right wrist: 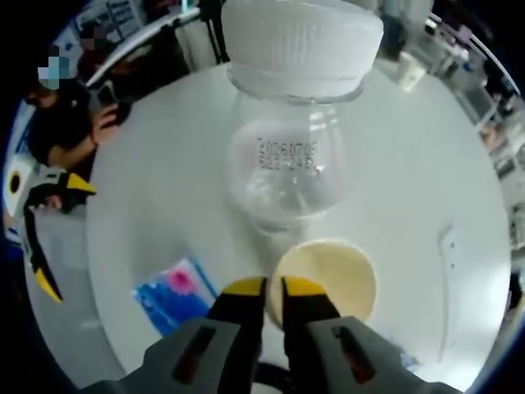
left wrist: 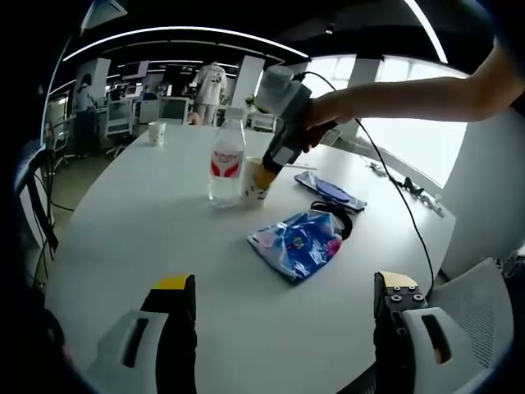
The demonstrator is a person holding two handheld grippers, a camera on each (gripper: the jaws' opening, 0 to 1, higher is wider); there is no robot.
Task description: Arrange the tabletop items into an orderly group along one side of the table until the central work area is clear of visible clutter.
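The counter [left wrist: 148, 213] is smooth matt white, the bottle [left wrist: 226, 164] clear glossy plastic with a ribbed white plastic cap [right wrist: 302, 41], the cup [right wrist: 326, 277] pale matt paper, and the pouch [left wrist: 299, 243] soft printed cloth with a slight sheen.

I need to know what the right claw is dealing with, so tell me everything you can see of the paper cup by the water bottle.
The paper cup is small, cream inside and looks empty; its outside shows a printed yellowish pattern in the left gripper view. It stands upright on the white table, close beside the clear water bottle; contact between them is unclear. The right claw is nearly closed on its near rim.
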